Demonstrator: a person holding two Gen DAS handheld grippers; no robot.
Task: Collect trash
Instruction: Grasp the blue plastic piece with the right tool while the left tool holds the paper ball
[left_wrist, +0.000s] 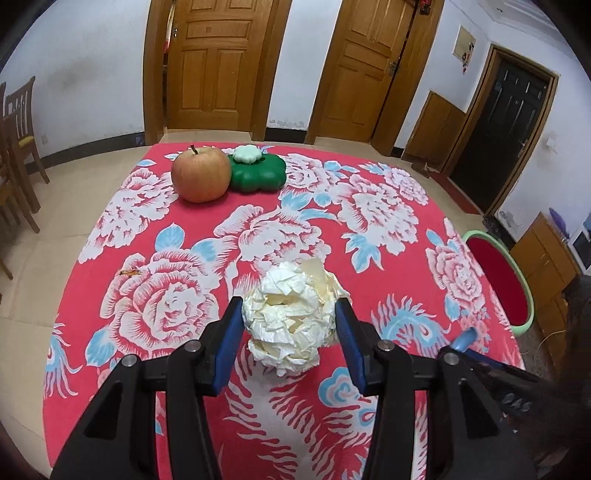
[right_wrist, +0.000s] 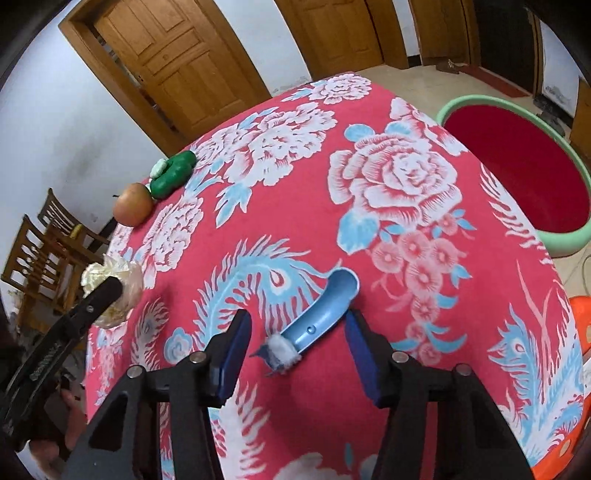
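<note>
While the left tool (left_wrist: 290, 310) clenches the crumpled paper ball (left_wrist: 291, 317) above the worktop (left_wrist: 369, 192), the right tool (right_wrist: 299, 325) straddles the blue plastic scrap (right_wrist: 321, 314), unpinched, needing closure before binning.

Two wrist views angled down, close, sharing tablecloth (left_wrist: 258, 229)

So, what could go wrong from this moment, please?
The left gripper pinches the crumpled paper ball only at its sides; it may slip out.

The blue plastic piece lies slanted between the right gripper's pads, apparently not yet clamped; closing may push it away.

The basin stands off the table; a drop could miss.
</note>
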